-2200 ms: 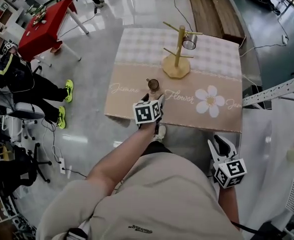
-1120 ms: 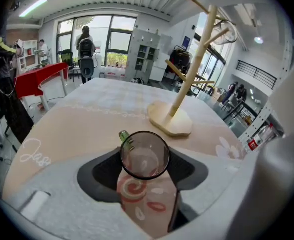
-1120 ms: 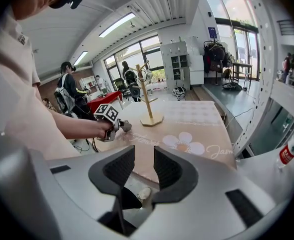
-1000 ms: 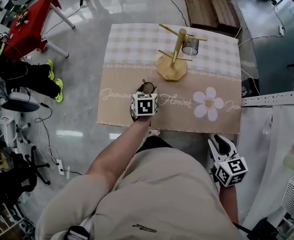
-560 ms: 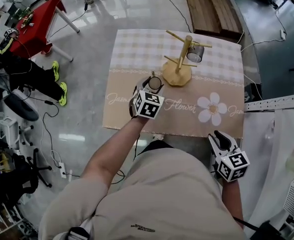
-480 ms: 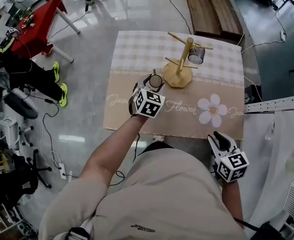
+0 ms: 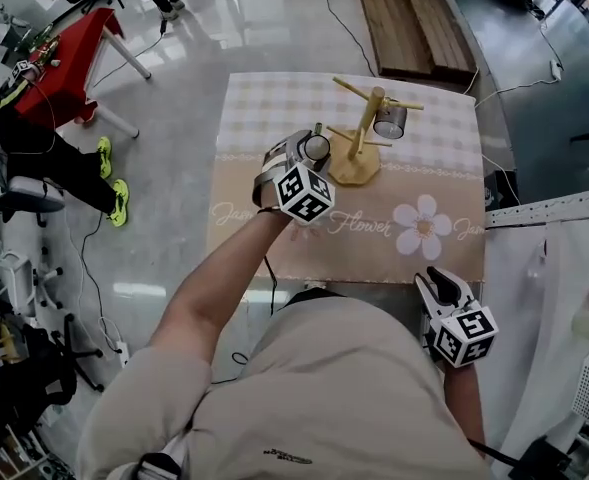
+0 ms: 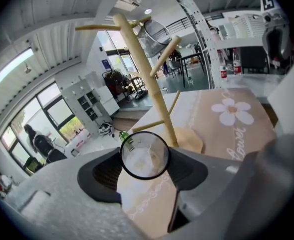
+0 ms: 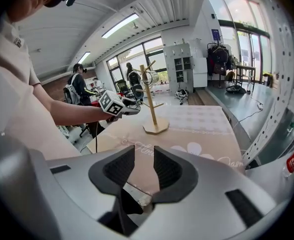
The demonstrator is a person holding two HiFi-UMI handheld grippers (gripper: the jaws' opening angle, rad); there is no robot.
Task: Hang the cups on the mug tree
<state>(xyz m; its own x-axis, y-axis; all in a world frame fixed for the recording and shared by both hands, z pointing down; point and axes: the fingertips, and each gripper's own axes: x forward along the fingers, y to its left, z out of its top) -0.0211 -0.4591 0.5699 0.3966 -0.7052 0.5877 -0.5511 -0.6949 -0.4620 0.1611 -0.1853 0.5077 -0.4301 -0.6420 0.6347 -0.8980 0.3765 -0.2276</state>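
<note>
The table (image 7: 264,98) is the largest thing here, under a cloth that is checked at its far end and tan with a white flower on the near part. The person's left arm reaches out straight over the near edge, forearm bare and elbow nearly unbent. The right arm is folded in close to the body, off the table's near right corner.

The wooden mug tree (image 7: 357,168) stands toward the far middle of the cloth, its trunk upright on a flat base and its pegs slanting upward. The left gripper (image 7: 298,158) is held in the air just to the left of the tree, pointing forward and down at it, with its marker cube rolled to one side. The right gripper (image 7: 440,286) sits low beside the person's hip, aimed forward and down toward the table and well apart from the tree.

One cup (image 7: 390,120) already hangs from an upper peg on the tree's right side. The other — a clear glass cup (image 7: 317,148) — is clamped between the left fingers, which press it from both sides. It is turned so that a round end faces back along the gripper, and it is near the trunk but not touching it. The right fingers stand a narrow gap apart with nothing between them.
</note>
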